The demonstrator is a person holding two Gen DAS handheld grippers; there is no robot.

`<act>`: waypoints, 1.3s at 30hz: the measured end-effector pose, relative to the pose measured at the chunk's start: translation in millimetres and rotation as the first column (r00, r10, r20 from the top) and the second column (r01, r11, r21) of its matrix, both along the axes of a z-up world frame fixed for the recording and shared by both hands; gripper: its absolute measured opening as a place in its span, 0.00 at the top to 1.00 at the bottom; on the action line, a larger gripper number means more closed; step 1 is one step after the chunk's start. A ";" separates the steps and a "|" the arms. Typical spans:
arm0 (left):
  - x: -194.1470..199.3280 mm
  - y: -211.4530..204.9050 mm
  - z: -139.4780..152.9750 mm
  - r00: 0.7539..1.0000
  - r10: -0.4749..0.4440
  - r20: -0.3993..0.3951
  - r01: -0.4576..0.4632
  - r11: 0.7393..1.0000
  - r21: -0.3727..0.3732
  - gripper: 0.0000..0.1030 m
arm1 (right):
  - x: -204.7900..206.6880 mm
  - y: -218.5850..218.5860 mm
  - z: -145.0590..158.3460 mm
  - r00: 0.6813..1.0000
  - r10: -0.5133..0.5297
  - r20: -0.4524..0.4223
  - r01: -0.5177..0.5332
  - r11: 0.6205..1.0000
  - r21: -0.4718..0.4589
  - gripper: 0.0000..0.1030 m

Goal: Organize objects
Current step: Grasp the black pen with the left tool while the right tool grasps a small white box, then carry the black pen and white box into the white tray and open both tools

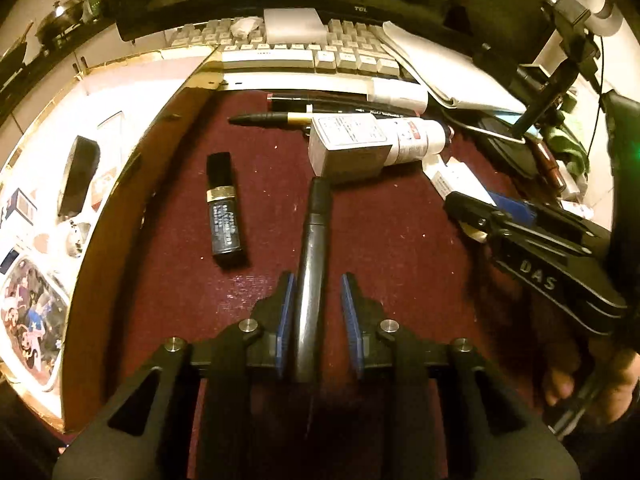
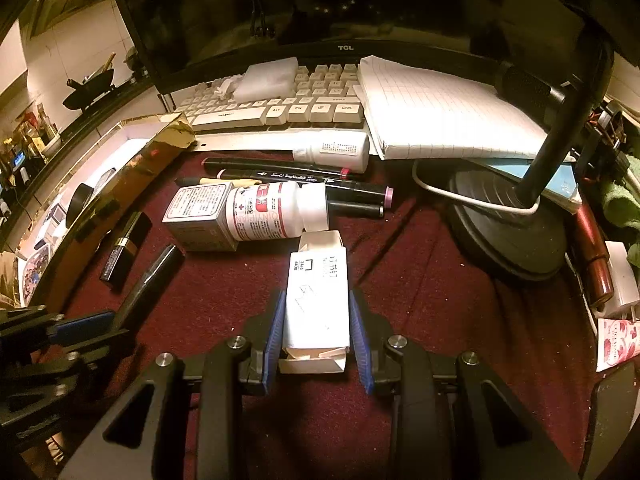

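Your left gripper (image 1: pixel 317 312), bottom centre: jaws parted around a dark pen (image 1: pixel 310 280), left pad touching, right pad clear. Your right gripper (image 2: pixel 318 332), bottom centre: clamped on a white carton (image 2: pixel 318 304). Left of centre: black lipstick (image 1: pixel 224 210). Mid-frame: grey box (image 1: pixel 348 150) beside a white bottle (image 2: pixel 272 210). Top: keyboard (image 2: pixel 288 108), notepad (image 2: pixel 440 108).

Left tool (image 1: pixel 318 284) parted — right tool (image 2: pixel 318 300) clamped, low.
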State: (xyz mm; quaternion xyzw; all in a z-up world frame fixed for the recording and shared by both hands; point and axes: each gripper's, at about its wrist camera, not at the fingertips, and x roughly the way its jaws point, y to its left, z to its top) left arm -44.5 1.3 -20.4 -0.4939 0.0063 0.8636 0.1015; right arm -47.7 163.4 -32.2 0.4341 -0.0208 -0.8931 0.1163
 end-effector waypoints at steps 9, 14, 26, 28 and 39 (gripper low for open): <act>25.9 -28.3 20.2 0.995 0.039 -0.096 -0.034 0.998 0.060 0.86 | 15.7 8.2 2.8 0.999 0.001 0.035 0.002 0.996 -0.088 0.72; 35.6 -41.5 39.8 0.987 0.085 -0.137 -0.072 0.993 0.094 0.86 | 30.5 -3.2 16.6 0.999 0.040 -0.002 -0.040 0.990 -0.133 0.72; 37.4 -98.1 68.0 0.945 0.268 -0.185 -0.237 0.956 0.173 0.86 | 40.3 -58.5 51.2 0.981 0.171 -0.094 -0.183 0.974 -0.130 0.72; 36.7 -109.7 68.2 0.937 0.298 -0.180 -0.267 0.947 0.178 0.86 | 38.7 -70.4 53.6 0.976 0.195 -0.100 -0.206 0.971 -0.123 0.72; 32.9 -175.1 70.2 0.883 0.440 -0.166 -0.402 0.889 0.219 0.86 | 5.9 -154.8 69.1 0.929 0.348 -0.126 -0.358 0.932 -0.064 0.72</act>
